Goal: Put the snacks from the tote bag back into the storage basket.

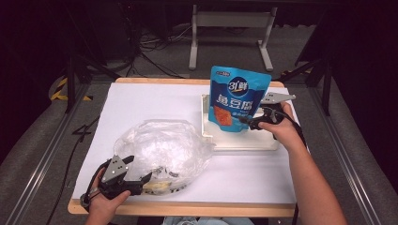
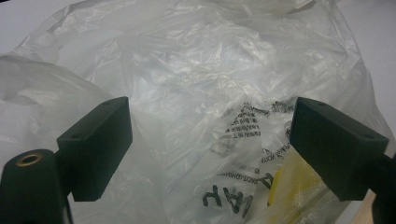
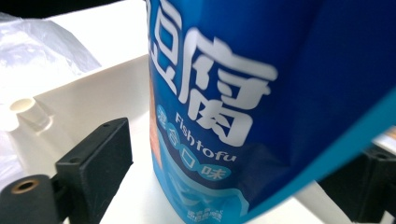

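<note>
A blue fish-tofu snack pouch (image 1: 239, 98) stands upright in a shallow white tray (image 1: 244, 143) at the table's right. My right gripper (image 1: 246, 122) is at the pouch's lower right edge. In the right gripper view the pouch (image 3: 261, 93) sits between the jaws; the left pad stands clear of it and the right pad is mostly hidden behind it, so the right gripper (image 3: 233, 163) is open. A crumpled clear plastic bag (image 1: 164, 150) lies at the front left. My left gripper (image 1: 145, 180) rests open at its near edge, with the printed film (image 2: 201, 84) ahead of the spread jaws (image 2: 210, 149).
White paper covers the wooden table (image 1: 141, 98). The tray's wall (image 3: 93, 93) has a small round peg at its corner. Beyond the table's far edge are a metal stand's legs (image 1: 230, 42) and cables on the floor.
</note>
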Motion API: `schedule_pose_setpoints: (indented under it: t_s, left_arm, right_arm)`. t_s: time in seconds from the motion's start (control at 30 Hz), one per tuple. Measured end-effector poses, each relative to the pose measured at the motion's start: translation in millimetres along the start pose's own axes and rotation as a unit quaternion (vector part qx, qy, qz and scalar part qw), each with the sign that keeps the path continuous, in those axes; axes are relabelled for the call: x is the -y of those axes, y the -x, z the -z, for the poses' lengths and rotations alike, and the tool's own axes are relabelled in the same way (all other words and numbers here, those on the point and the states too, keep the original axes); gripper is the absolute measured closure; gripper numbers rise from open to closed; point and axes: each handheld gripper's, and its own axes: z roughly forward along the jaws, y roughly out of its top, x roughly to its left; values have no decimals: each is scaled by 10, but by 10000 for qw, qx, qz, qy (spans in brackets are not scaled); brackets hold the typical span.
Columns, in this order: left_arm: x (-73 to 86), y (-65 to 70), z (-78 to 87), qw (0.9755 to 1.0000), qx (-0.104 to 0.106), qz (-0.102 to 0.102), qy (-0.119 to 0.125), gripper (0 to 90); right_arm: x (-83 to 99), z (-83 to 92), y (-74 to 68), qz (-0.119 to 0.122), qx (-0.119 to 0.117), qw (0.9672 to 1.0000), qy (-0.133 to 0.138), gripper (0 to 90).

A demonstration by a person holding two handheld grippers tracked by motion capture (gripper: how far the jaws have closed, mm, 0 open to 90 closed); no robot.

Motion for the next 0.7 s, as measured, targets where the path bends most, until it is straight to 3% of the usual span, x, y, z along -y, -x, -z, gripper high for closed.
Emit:
schedule_pose_setpoints:
  t_s: [0.1, 0.27, 0.47, 0.7]
  left_arm:
    - [-2, 0, -5, 10000, 2, -5, -13, 141]
    - [-4, -8, -6, 10000, -8, -29, -17, 141]
    - [-2, 1, -4, 10000, 16, 9, -13, 141]
    - [-10, 14, -2, 10000, 41, -12, -11, 141]
  right_arm:
    - [-11, 90, -30, 102, 186, 9998, -10, 101]
    - [-34, 214, -83, 98, 207, 9997, 106, 92]
    - [-81, 425, -184, 97, 469, 9988, 138, 82]
    - [-134, 669, -395, 42, 352, 9993, 118, 89]
